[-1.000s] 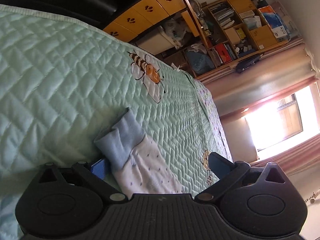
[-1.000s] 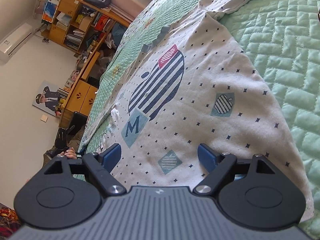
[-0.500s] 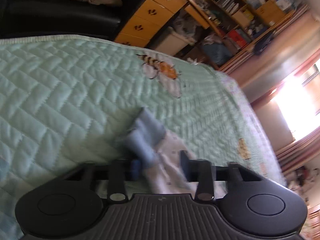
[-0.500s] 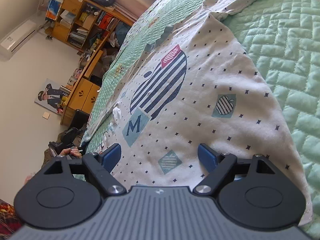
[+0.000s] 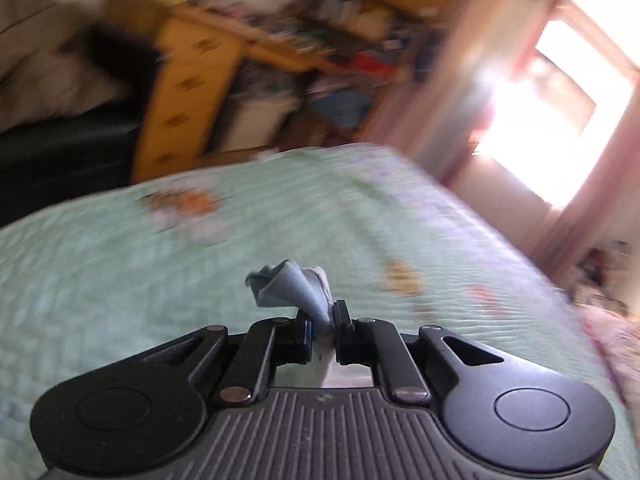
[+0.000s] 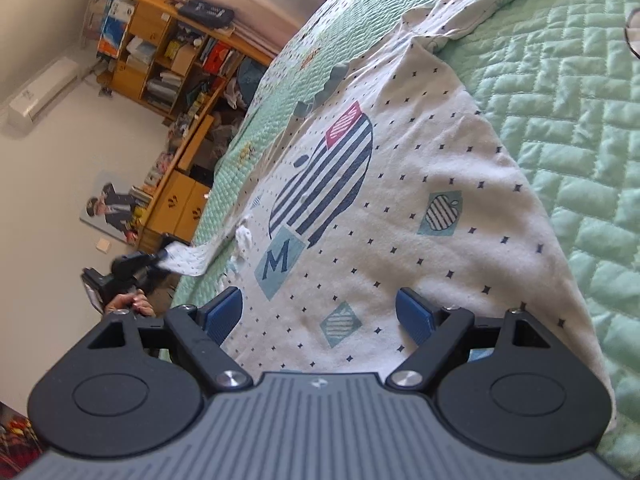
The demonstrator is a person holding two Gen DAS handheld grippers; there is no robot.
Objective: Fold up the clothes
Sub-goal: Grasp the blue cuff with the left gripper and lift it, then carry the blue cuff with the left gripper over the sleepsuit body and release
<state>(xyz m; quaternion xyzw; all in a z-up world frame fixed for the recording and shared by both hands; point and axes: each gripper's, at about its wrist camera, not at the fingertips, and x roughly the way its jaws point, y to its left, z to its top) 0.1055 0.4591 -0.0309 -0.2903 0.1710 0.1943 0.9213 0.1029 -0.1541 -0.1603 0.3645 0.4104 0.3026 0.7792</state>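
Bed quilt (image 5: 120,280) blurred; left gripper (image 5: 322,320) jaws closing on cuff (image 5: 292,284), right gripper (image 6: 320,308) jaws released over shirt (image 6: 400,200).

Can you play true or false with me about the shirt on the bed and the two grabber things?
1. The left hand-held gripper pinches a blue cuff. True; its jaws are closing on it.
2. The right hand-held gripper is squeezing the shirt. False: its jaws stand wide open above it.
3. The shirt has a letter M on it. True.
4. The shirt lies on a red blanket. False: the quilt is pale green.
5. The shirt's big picture is striped. True.
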